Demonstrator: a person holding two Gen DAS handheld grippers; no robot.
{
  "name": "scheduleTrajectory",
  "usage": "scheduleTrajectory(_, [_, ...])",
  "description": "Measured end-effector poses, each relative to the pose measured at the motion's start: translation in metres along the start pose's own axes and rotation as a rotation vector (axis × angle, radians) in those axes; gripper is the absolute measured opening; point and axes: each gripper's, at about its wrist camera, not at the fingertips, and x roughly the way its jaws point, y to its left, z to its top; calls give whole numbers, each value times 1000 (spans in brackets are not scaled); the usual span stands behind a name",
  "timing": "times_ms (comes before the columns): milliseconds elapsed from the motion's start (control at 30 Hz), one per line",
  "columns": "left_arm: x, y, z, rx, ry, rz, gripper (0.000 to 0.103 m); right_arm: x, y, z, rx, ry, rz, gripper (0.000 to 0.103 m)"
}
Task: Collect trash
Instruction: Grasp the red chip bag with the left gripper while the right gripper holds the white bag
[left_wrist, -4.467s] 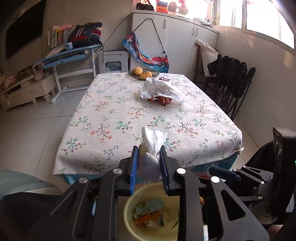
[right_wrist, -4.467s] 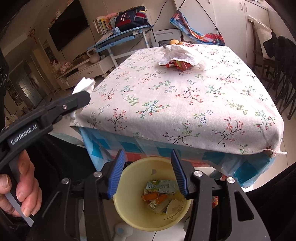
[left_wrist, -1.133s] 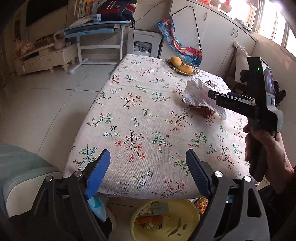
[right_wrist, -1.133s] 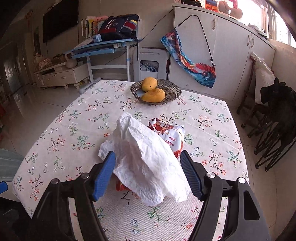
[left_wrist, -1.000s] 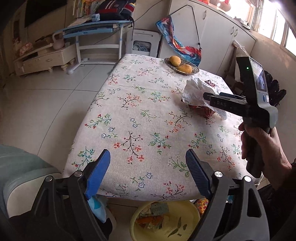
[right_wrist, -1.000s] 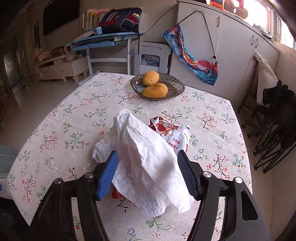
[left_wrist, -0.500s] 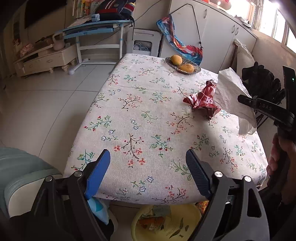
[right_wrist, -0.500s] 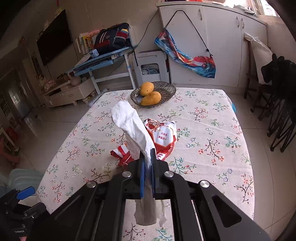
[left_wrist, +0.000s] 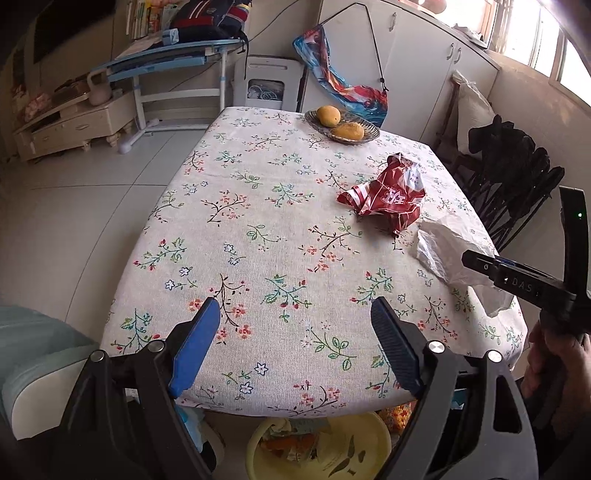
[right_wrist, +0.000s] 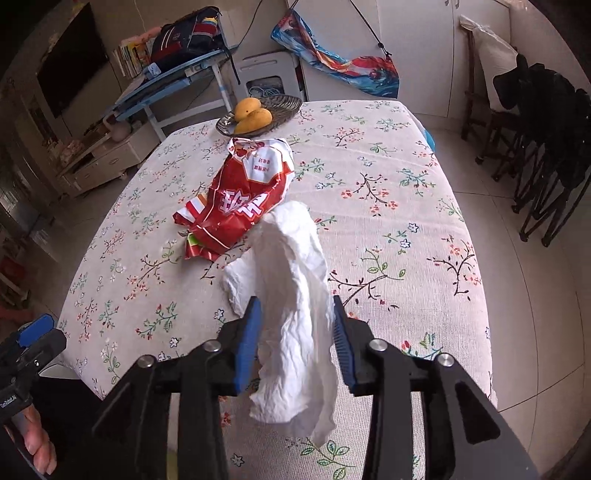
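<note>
The right gripper (right_wrist: 295, 332) has lifted the white tissue (right_wrist: 291, 295) off the red wrapper (right_wrist: 243, 199); its jaws just reopened partway, tissue hanging between them near the table's (left_wrist: 258, 206) right edge, possibly slipping

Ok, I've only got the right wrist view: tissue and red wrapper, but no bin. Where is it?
Observer: The yellow bin shows in the left wrist view, low down, just below the near edge of the table.
Operator: Is it empty?
Observer: No, scraps of packaging lie in it.
Operator: And the left gripper?
Observer: The left gripper is open with nothing in it, over that near edge above the bin.
</note>
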Motion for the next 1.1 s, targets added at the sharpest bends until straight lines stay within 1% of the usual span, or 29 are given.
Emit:
scheduleTrajectory(33, [0, -1, 1, 2, 0, 2, 80, 0, 1, 0, -11, -1, -3, 44])
scheduleTrajectory(100, [1, -2, 2, 5, -2, 5, 80, 2, 2, -1, -22, 0, -5, 49])
scheduleTrajectory(167, [1, -3, 3, 9, -5, 7, 80, 4, 3, -1, -32, 3, -9, 50])
scheduleTrajectory(300, [1, -6, 3, 27, -11, 14, 80, 8, 7, -1, -58, 7, -22, 58])
scheduleTrajectory(500, [7, -18, 13, 61, -8, -6, 80, 16, 13, -4, -90, 38, -36, 61])
scheduleTrajectory(600, [17, -35, 29, 128, -16, -24, 81, 16, 12, -5, -92, 43, -42, 61])
scheduleTrajectory(767, [42, -72, 60, 267, -29, -65, 82, 17, 3, -7, -75, 50, -59, 61])
scheduleTrajectory(867, [62, -96, 76, 344, -28, -67, 82, 18, -4, -9, -62, 59, -63, 61])
scheduleTrajectory(1000, [92, -119, 89, 402, -2, -84, 82, 18, -11, -10, -56, 55, -64, 61])
scheduleTrajectory(1100, [116, -131, 96, 433, 25, -65, 82, 18, -10, -11, -67, 43, -48, 61])
